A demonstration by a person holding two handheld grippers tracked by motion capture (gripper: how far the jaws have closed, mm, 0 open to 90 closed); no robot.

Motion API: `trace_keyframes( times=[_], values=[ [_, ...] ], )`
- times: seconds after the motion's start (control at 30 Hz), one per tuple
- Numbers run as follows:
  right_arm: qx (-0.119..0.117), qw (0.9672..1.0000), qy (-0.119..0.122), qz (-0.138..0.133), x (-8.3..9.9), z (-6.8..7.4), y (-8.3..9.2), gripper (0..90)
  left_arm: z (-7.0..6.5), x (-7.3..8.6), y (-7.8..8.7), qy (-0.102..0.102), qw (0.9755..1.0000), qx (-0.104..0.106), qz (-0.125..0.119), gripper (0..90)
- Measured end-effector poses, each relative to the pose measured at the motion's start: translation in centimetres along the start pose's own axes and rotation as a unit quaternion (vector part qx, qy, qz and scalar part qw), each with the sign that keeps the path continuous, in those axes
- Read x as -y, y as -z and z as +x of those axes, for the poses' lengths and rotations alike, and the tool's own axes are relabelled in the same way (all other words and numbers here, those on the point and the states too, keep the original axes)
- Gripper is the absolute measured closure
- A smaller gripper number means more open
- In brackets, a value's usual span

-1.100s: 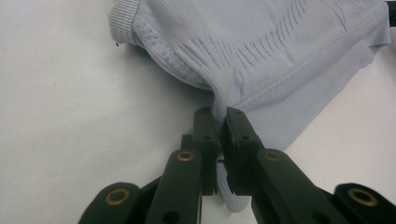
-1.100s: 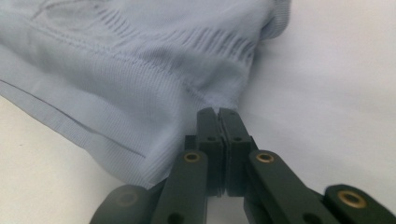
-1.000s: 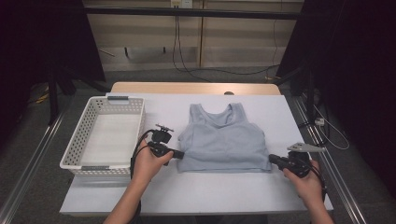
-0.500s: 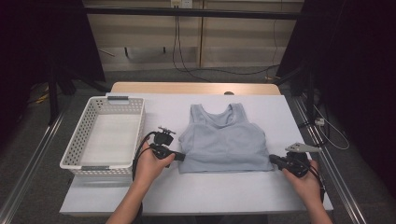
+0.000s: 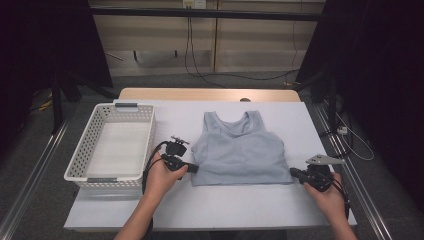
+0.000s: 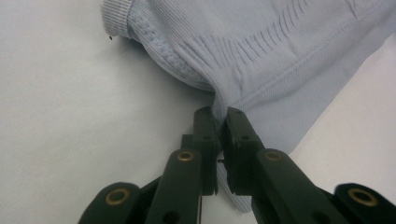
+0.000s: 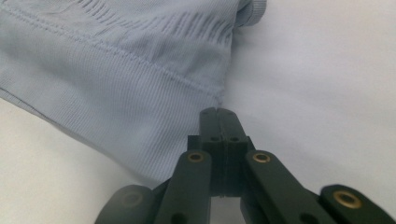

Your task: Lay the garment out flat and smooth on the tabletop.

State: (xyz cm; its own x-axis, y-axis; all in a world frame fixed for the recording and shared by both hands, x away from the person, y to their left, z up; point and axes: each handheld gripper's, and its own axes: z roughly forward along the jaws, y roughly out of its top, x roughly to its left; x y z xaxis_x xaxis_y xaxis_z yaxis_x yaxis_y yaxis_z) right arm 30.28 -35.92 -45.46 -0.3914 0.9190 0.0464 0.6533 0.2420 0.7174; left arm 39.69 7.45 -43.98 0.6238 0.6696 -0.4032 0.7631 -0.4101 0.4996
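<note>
A light blue tank top (image 5: 239,150) lies flat on the white table (image 5: 225,207), neck toward the far side. My left gripper (image 5: 194,169) is at its lower left corner. In the left gripper view the jaws (image 6: 220,116) are shut on a pinched fold of the ribbed fabric (image 6: 280,56). My right gripper (image 5: 293,172) is at the lower right corner of the hem. In the right gripper view its jaws (image 7: 217,112) are pressed together at the side edge of the hem band (image 7: 116,70), which runs in under them. Both grippers lie low on the table.
A white slatted basket (image 5: 80,165) stands to the left of the top, close to my left hand. Bare table lies in front of the hem. Metal rails run along both sides of the table, and loose cables hang off its right edge (image 5: 350,145).
</note>
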Motion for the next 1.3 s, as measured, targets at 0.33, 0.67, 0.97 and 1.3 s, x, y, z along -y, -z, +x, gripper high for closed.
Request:
trace_keyframes(
  times=[0.33,0.67,0.97,1.3],
  values=[
    [-0.021,0.9998,0.004,0.006,-0.2,1.6,-0.6,68.5,0.2,-0.1,-0.3,0.001,1.0000,-0.005,0.004,84.0],
    [-0.028,0.9994,0.018,0.014,-0.7,2.0,-0.8,89.8,0.1,-0.3,0.1,-0.003,0.9999,-0.002,0.016,86.2],
    [-0.044,0.9989,0.009,0.016,-1.1,2.0,0.8,90.0,-0.1,-0.2,1.5,-0.001,0.9999,0.009,0.009,86.4],
    [-0.013,0.9994,0.006,0.030,-0.1,0.9,1.9,90.0,0.2,0.0,1.6,0.007,1.0000,0.000,-0.003,86.1]
  ],
)
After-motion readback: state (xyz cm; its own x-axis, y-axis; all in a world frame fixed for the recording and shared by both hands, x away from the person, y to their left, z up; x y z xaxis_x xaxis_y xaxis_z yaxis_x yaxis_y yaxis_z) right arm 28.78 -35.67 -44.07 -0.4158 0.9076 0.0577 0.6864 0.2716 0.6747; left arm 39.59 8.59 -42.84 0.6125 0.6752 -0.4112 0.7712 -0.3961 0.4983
